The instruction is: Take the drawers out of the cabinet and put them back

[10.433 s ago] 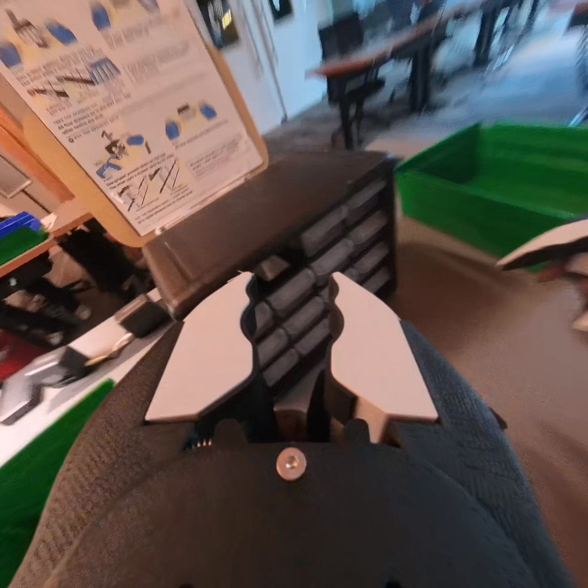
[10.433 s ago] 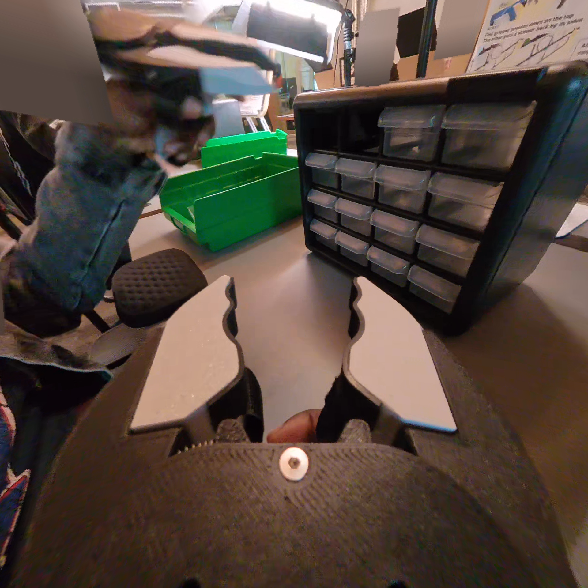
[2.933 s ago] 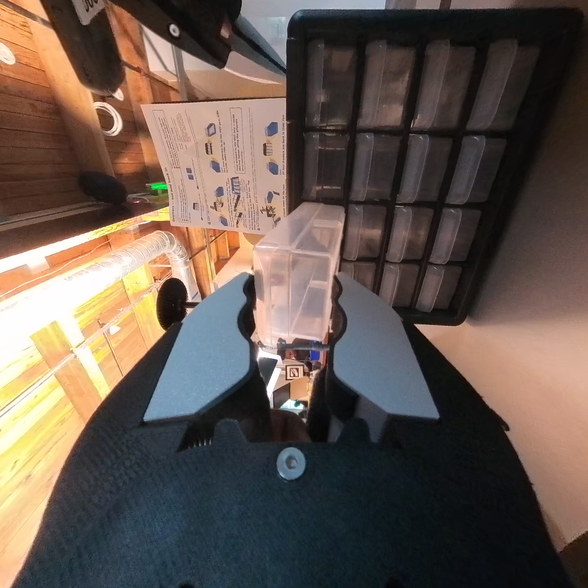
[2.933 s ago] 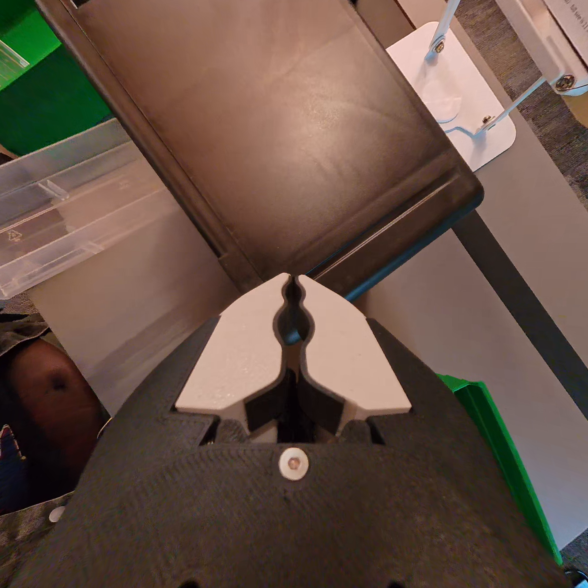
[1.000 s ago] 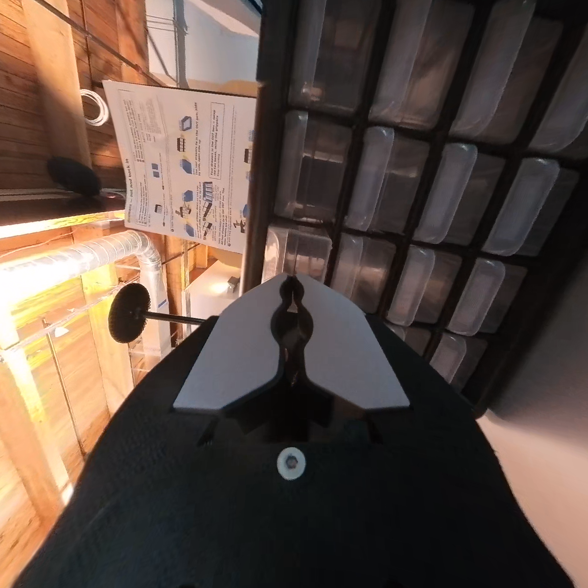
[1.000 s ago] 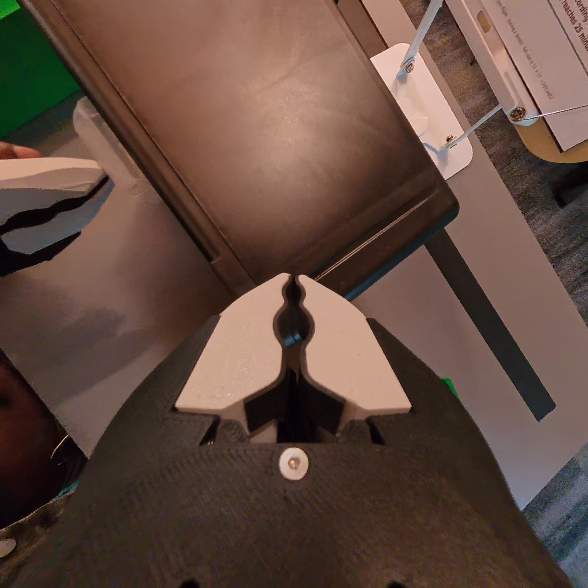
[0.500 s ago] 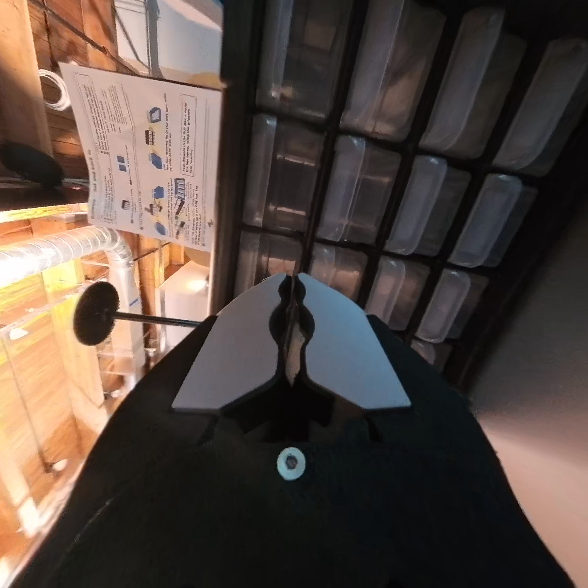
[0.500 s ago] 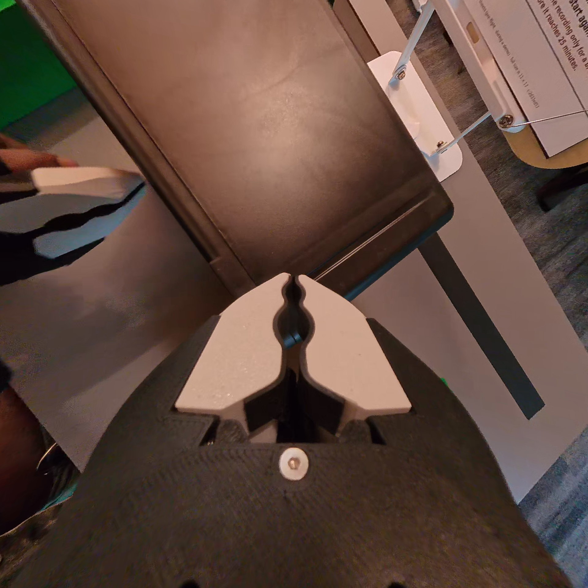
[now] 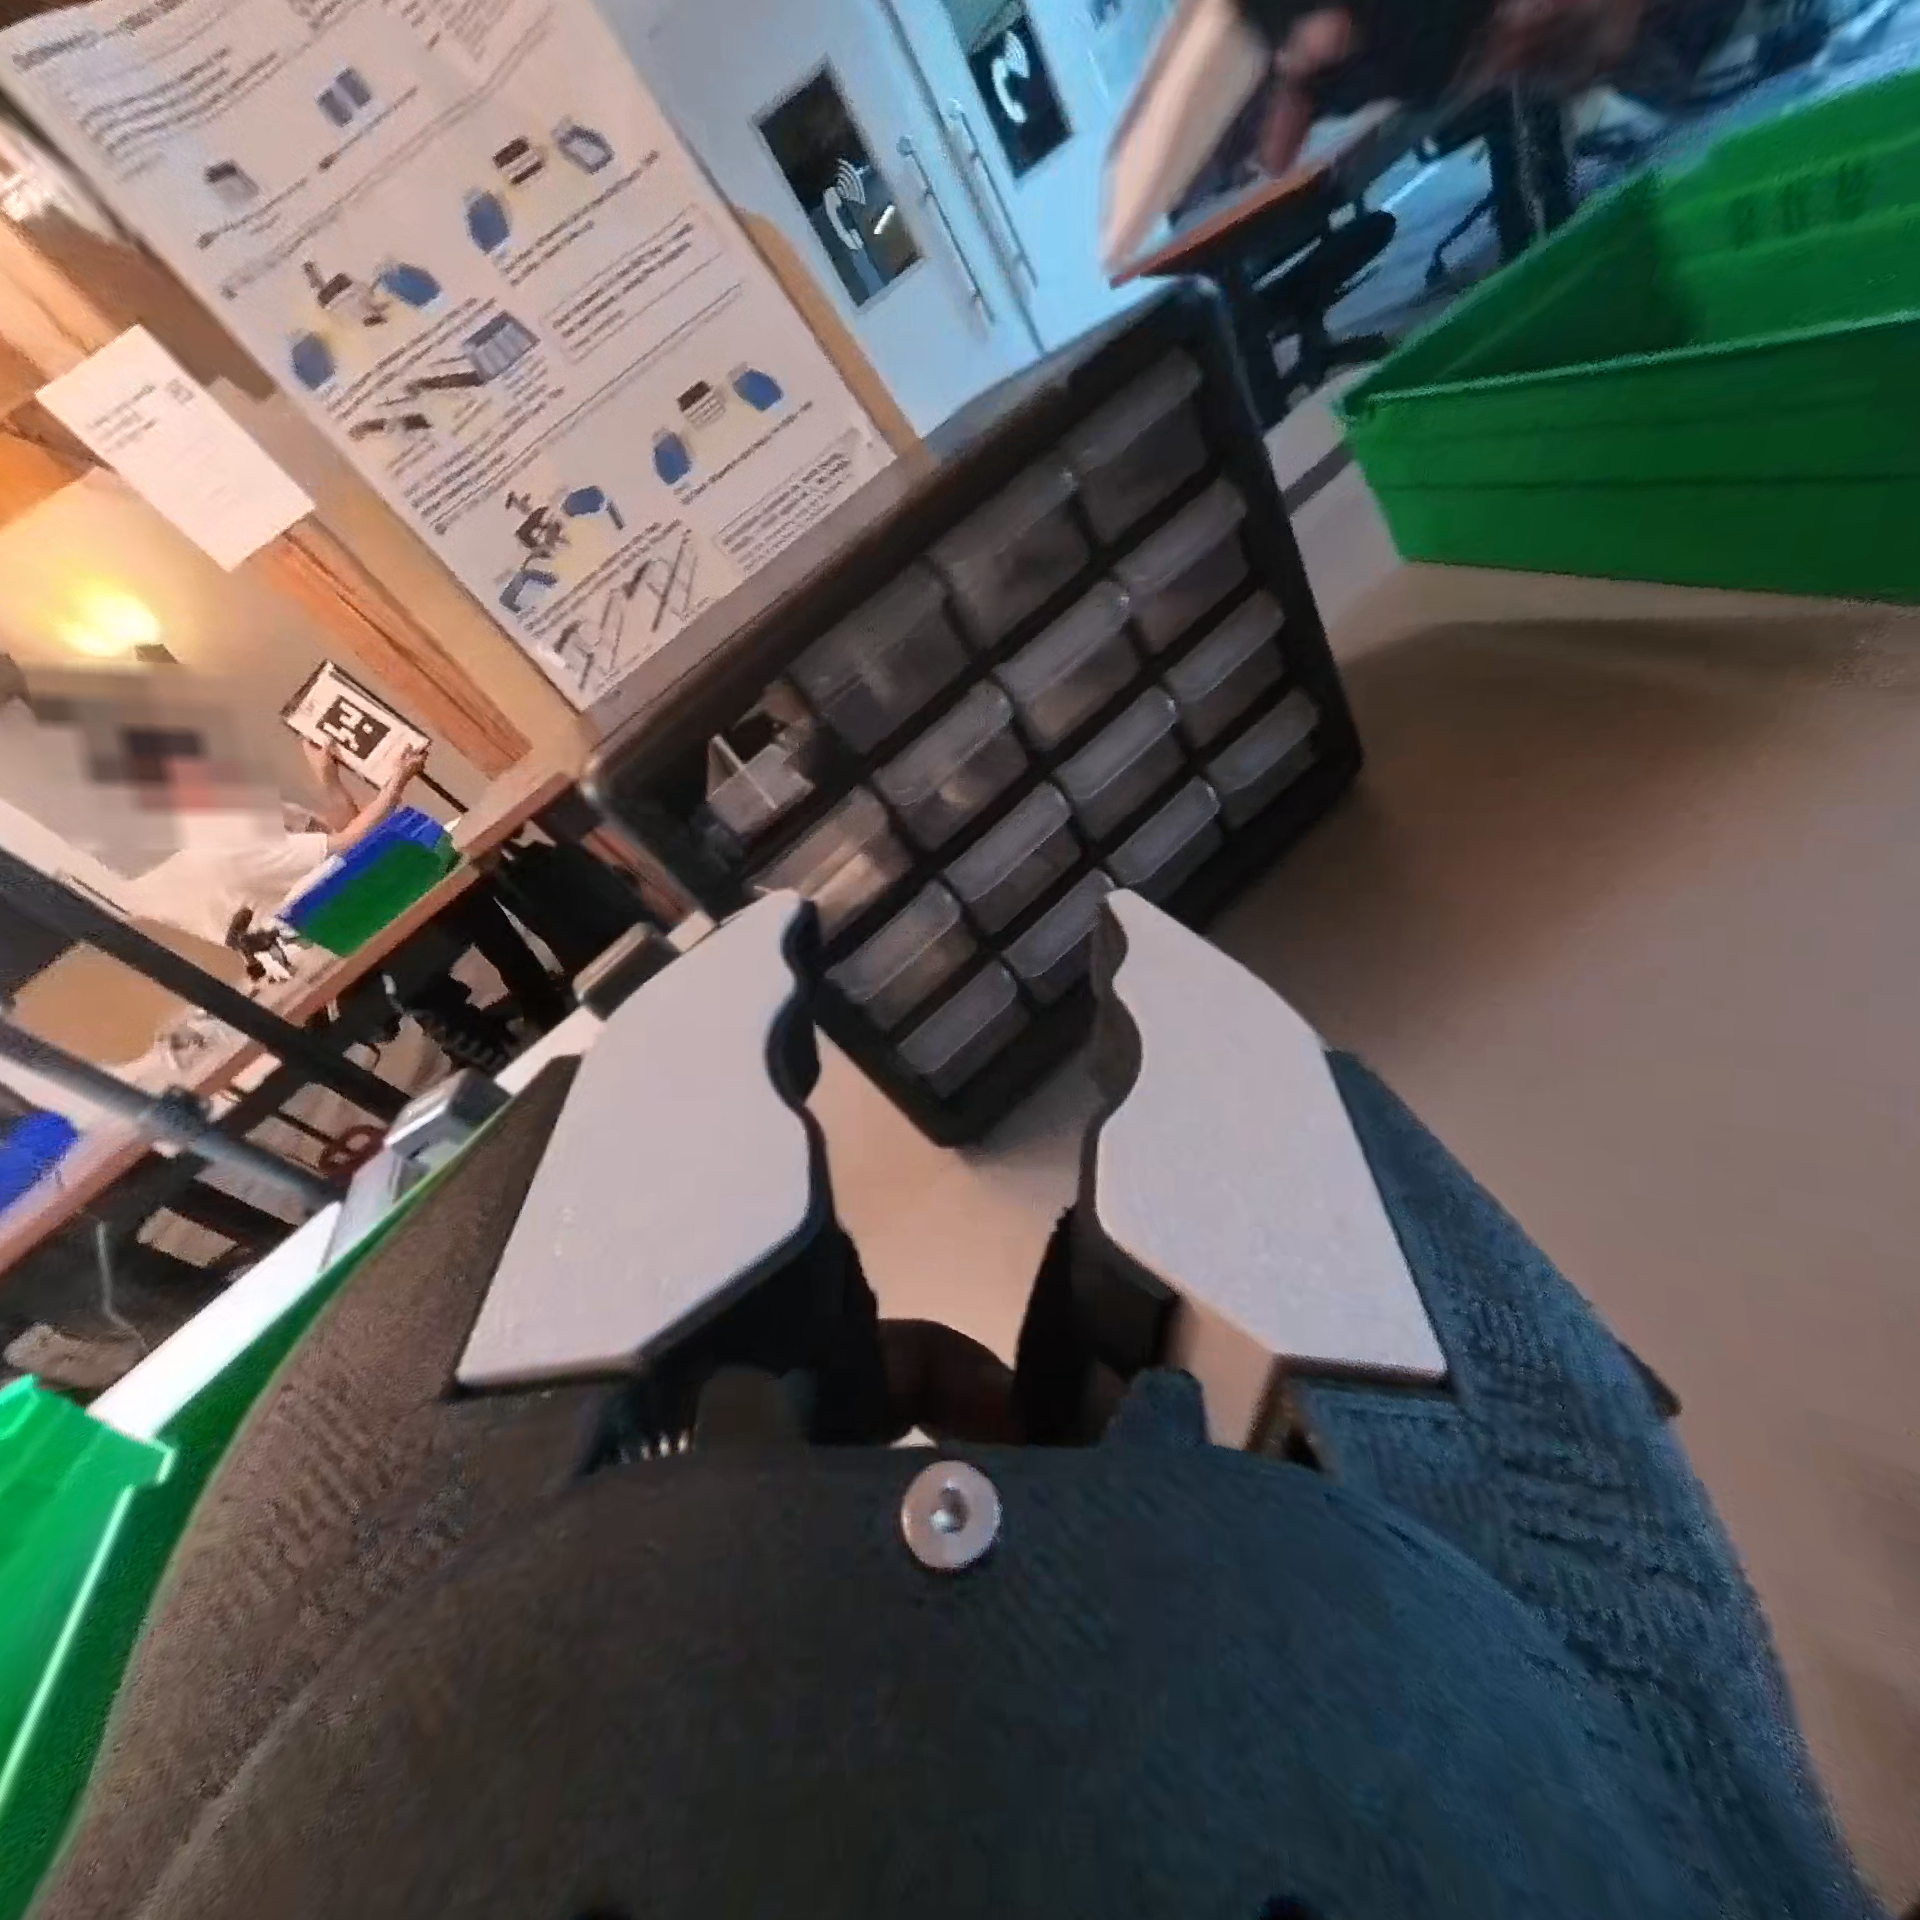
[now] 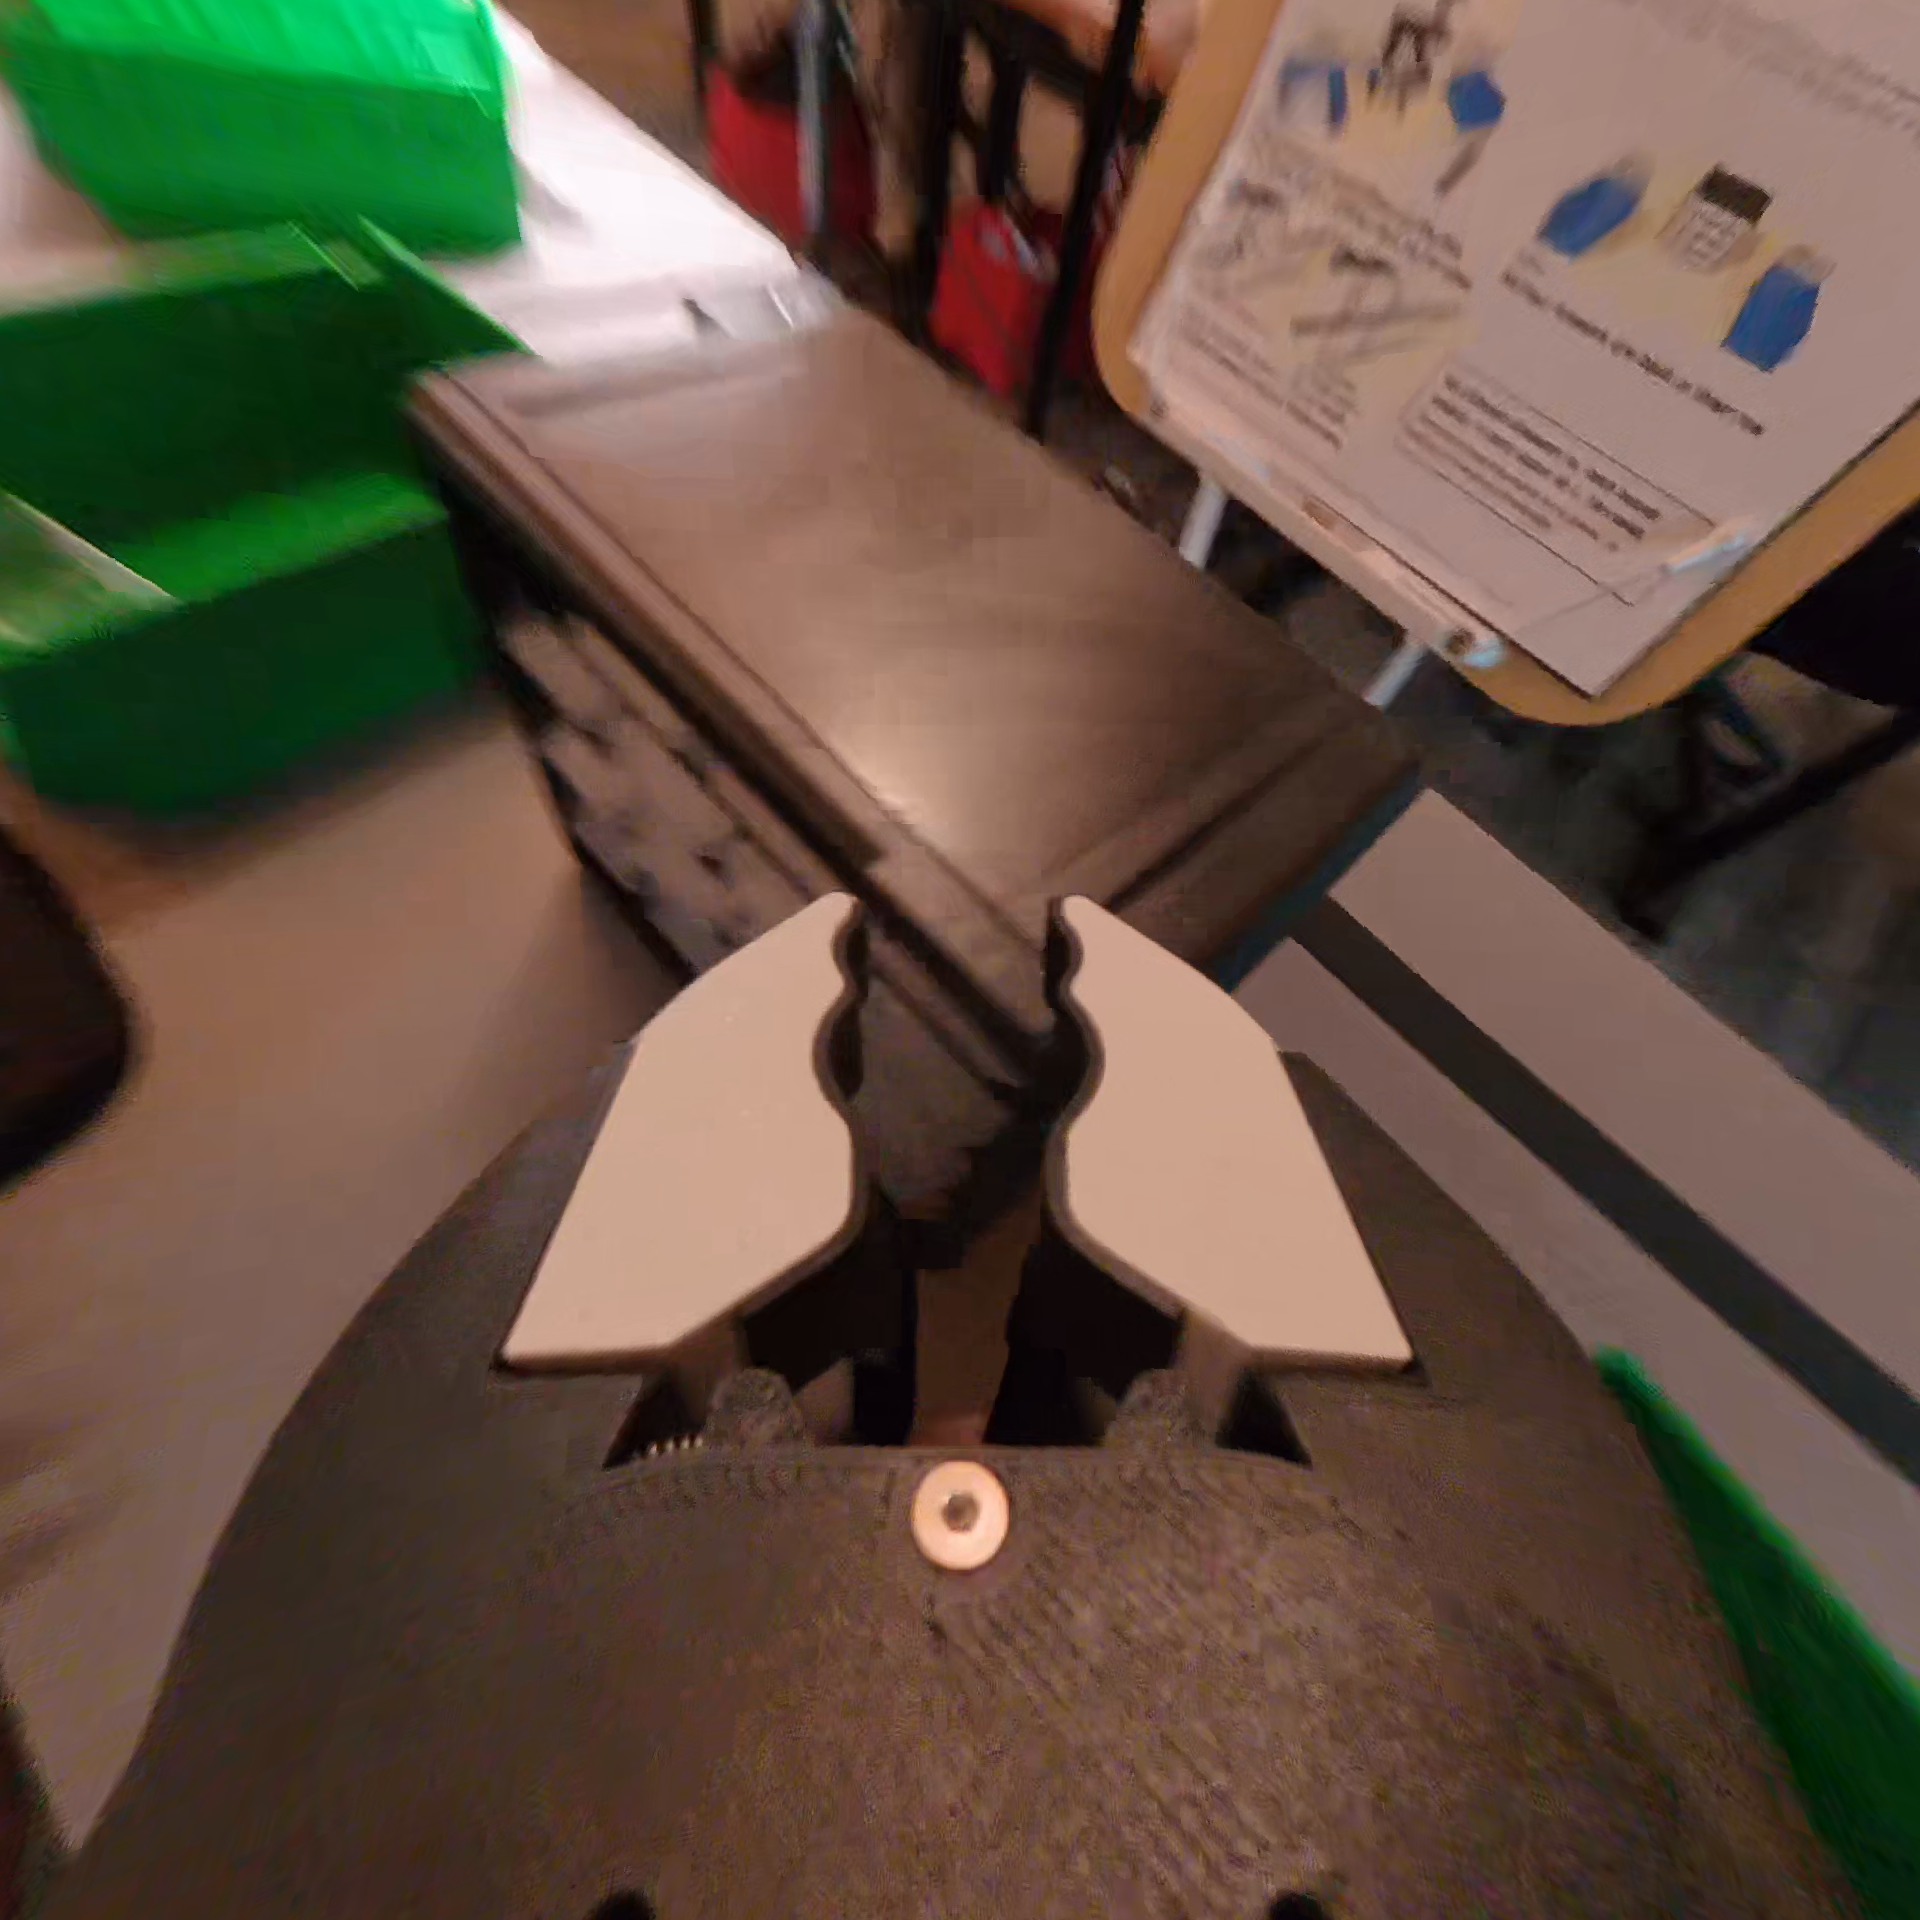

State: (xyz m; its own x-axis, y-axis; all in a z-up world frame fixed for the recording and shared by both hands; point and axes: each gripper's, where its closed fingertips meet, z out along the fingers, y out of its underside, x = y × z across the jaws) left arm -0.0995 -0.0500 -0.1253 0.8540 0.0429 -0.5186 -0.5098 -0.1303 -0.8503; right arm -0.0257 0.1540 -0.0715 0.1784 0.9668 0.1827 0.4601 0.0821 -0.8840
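The black cabinet (image 9: 1288,665) stands on the tan table, its front filled with several clear plastic drawers (image 9: 1039,665). The top left drawer (image 9: 753,784) looks set a little differently from the others; blur hides how. My left gripper (image 9: 956,914) is open and empty, back from the cabinet's front and level with its lower rows. In the right wrist view the cabinet's dark top (image 10: 935,623) is seen from above. My right gripper (image 10: 958,920) is open and empty, its fingertips on either side of the top's front edge near the right corner.
Green bins stand right of the cabinet (image 9: 1662,416) and show at the left of the right wrist view (image 10: 208,520). Another green bin edge (image 10: 1766,1610) is close by. An instruction board (image 9: 468,312) stands behind the cabinet. Bare table (image 9: 1558,1039) lies in front.
My left gripper has opened, drawn back from the cabinet front and turned upright. My right gripper has opened and shifted over the cabinet's top edge; its view is blurred by motion.
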